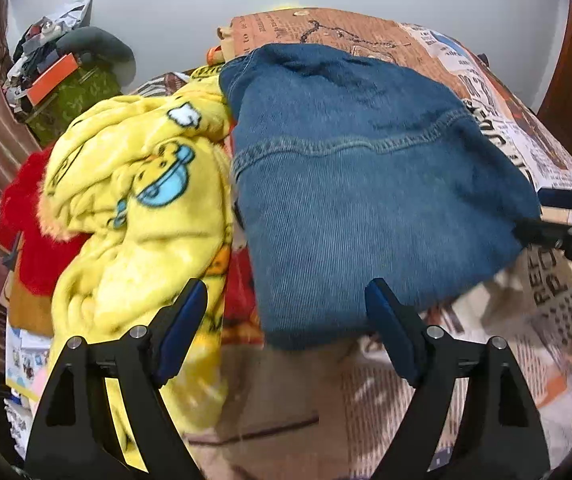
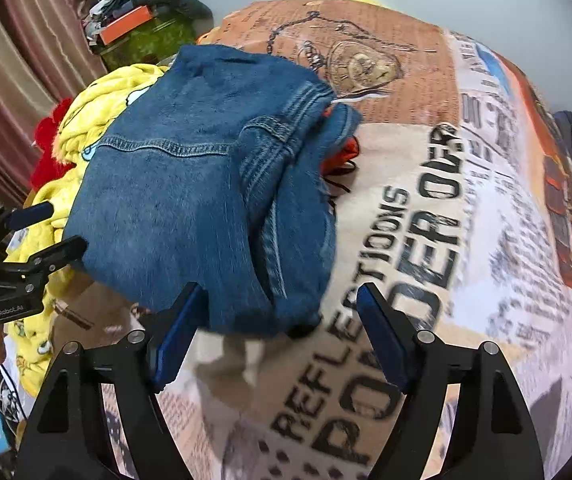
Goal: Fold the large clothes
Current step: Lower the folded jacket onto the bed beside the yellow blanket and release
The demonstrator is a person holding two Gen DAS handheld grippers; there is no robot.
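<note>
Hovering with both tools wide and empty: left tool [image 1: 286,320], right tool [image 2: 278,320]. The folded denim jacket [image 2: 174,184] is lying on the bed [image 2: 466,240] beside a yellow blanket [image 1: 134,200]. Better tidying the loose right-side flap before regripping.

Newsprint-patterned bed [image 2: 426,208] carries denim garment [image 2: 174,184], yellow blanket [image 1: 134,200].

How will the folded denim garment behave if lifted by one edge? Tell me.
The denim garment is probably floppy: its layers sag and overlap loosely. It looks thick and stitched, so likely heavy for its size. The fold would probably fall open; neither hand-held gripper holds it.
</note>
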